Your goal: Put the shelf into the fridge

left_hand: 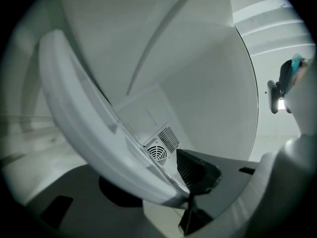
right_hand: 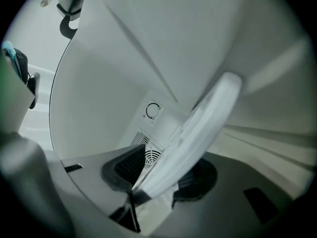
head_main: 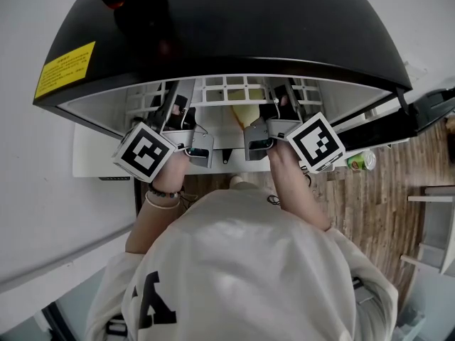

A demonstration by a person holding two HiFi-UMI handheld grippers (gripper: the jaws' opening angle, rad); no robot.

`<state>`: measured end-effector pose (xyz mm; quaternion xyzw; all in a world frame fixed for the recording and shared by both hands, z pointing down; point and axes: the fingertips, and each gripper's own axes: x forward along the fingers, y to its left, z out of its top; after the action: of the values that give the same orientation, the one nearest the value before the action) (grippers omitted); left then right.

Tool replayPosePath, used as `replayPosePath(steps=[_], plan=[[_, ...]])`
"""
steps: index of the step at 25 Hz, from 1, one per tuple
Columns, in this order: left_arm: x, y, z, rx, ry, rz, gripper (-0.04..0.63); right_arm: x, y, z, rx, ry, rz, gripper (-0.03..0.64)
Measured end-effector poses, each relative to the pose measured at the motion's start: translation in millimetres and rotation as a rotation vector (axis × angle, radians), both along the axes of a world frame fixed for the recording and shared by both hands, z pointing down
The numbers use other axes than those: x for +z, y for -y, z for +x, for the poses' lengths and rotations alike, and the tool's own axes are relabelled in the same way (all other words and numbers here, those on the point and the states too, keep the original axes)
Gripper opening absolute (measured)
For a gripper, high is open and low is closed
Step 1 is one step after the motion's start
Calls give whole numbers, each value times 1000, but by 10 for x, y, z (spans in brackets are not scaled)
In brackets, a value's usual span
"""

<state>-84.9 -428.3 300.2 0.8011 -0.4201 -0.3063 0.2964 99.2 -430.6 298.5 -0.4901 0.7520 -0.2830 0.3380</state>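
A: Where's the white plastic grid shelf (head_main: pixel 226 91) rn?
B: Inside the open black mini fridge (head_main: pixel 249 27), in its white cavity. Head view shows it just under the front edge of the black top.
A: L gripper (head_main: pixel 176 112)?
B: Reaches into the cavity at the shelf's left part. In its own view the thick white rim (left_hand: pixel 89 128) runs diag. from upper left down btwn the jaws. Jaws stand wide, one pad (left_hand: pixel 198 170) against the rim's lower end, the other dark under it, so it's clamped on the shelf.
A: R gripper (head_main: pixel 279 109)?
B: Mirrored. It's at the shelf's right part, rim slants up to the right btwn its pads (right_hand: pixel 124 170), jaws fairly wide and closed on it.
A: Anything else?
B: Round fan grille (left_hand: pixel 157 154) on the fridge's back wall, w/ a round dial (right_hand: pixel 153 110) above it in the right gripper view. Yellow warning sticker (head_main: pixel 65 68) on the fridge top, wood floor (head_main: pixel 377 204) off to the right
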Motion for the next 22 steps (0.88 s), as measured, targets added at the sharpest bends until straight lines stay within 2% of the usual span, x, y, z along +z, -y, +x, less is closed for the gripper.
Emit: replayPosePath(steps=[3,6,10,15,19,22], plan=[[9,-55,-19,3,1,1,206,-17,-67,-38,2,-22,16,215],[47,-189,-82,-18,-4,5,208,-9,-191,-81,0,-33,22,219],[62,-396,-126,-33,79,25,209,29,-392,-122,-1,-56,17,219],[105,-665,-113,-19,125,19,207,75,-695,-165,4,-84,9,221],[183,-897,-40,16,209,7,207,117,-940,-204,12,-110,9,221],[158,-1090,-15,25,280,44,207,166,-1125,-273,14,-154,-2,219]])
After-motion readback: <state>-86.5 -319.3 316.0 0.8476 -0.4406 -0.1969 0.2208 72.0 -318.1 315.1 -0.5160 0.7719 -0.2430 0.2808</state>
